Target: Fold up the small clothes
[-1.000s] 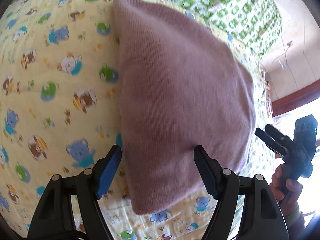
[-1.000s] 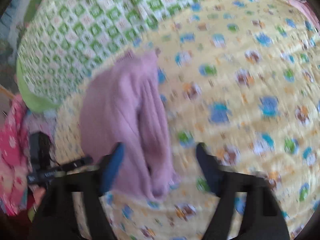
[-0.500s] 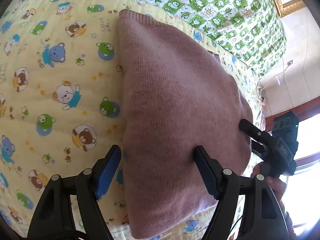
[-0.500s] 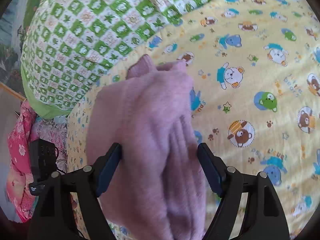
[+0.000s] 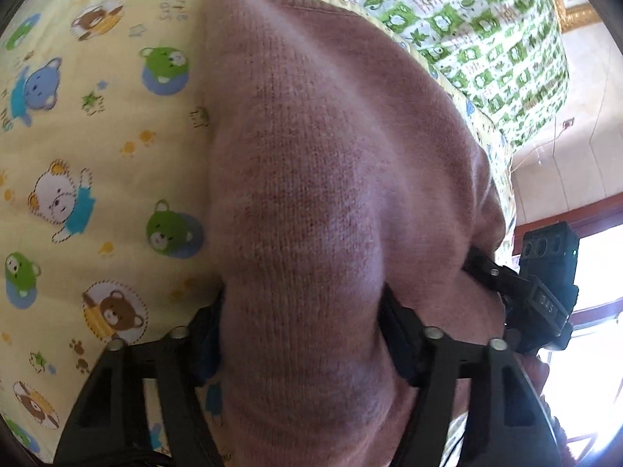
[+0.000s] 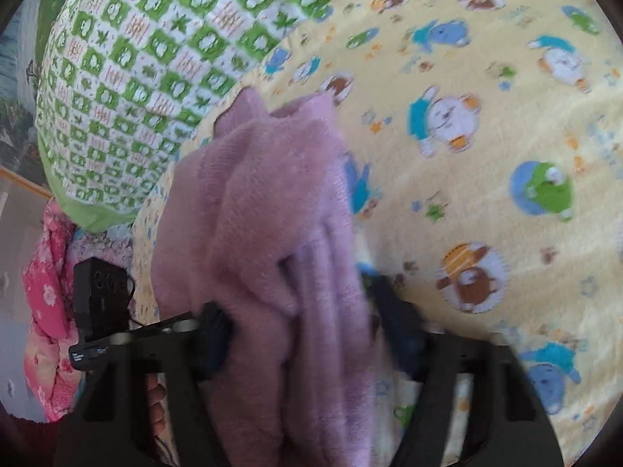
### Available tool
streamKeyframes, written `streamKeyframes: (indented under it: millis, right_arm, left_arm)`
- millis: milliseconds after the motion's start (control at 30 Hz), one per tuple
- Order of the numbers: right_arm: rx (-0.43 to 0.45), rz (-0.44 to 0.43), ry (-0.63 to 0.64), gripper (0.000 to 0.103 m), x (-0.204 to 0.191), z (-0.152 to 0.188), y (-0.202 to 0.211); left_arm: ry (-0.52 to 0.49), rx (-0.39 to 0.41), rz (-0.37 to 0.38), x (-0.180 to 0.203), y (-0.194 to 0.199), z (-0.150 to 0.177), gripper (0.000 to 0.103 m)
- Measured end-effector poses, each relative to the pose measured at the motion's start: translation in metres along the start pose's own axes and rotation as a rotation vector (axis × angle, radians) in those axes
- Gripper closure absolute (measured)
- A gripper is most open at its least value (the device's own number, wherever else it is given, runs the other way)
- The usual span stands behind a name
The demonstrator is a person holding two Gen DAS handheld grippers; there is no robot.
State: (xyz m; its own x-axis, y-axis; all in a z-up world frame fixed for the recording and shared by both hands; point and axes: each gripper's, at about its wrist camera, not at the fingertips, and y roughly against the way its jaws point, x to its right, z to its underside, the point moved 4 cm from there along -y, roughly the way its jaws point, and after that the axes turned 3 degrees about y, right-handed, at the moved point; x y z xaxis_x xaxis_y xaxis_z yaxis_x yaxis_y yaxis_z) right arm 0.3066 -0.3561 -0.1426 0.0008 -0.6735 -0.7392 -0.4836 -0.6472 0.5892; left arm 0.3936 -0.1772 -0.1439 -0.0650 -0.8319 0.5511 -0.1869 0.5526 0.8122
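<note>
A pink knitted sweater [image 5: 331, 175] lies folded on the yellow bear-print bedspread [image 5: 78, 136]. In the left wrist view my left gripper [image 5: 301, 334] has its jaws closing on the sweater's near end, and the knit bulges between the two fingers. The right wrist view is blurred. There my right gripper [image 6: 300, 323] is also closing, and its fingers squeeze the bunched folds of the sweater [image 6: 264, 194] at the other side. The right gripper's black body [image 5: 545, 292] shows at the sweater's right edge, its tips hidden in the knit.
A green-and-white checked blanket [image 5: 486, 39] covers the far end of the bed. Pink floral cloth [image 6: 46, 292] hangs past the bed's edge at the left of the right wrist view. Bare bedspread [image 6: 486, 116] stretches to the right there.
Both grippers have come down onto the sweater and narrowed around it. The knit now fills both gaps and bunches up, where it lay flat between wide jaws before.
</note>
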Motion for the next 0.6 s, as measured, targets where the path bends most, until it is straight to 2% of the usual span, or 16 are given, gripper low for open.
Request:
streamKeyframes:
  millis: [67,167,333,433,600]
  right_arm:
    - [0.010,0.002,0.014,0.063,-0.005,0.001,0.000]
    - [0.032,0.002,0.020,0.067,-0.016,0.003,0.007]
    - [0.065,-0.054,0.047,0.069,-0.050,0.006,0.023]
    - [0.066,-0.105,0.084,0.070,-0.080,0.012,0.027]
    - [0.046,-0.208,0.137,0.070,-0.133,0.031,0.012]
  left_arm:
    - [-0.017,0.015,0.003,0.004,0.002,0.000,0.054]
    - [-0.043,0.039,0.021,0.010,0.013,0.004,0.062]
    - [-0.052,0.085,0.041,0.018,0.045,0.014,0.066]
    - [-0.064,0.136,0.034,0.016,0.082,0.026,0.067]
    - [-0.040,0.201,0.030,-0.016,0.147,0.046,0.067]
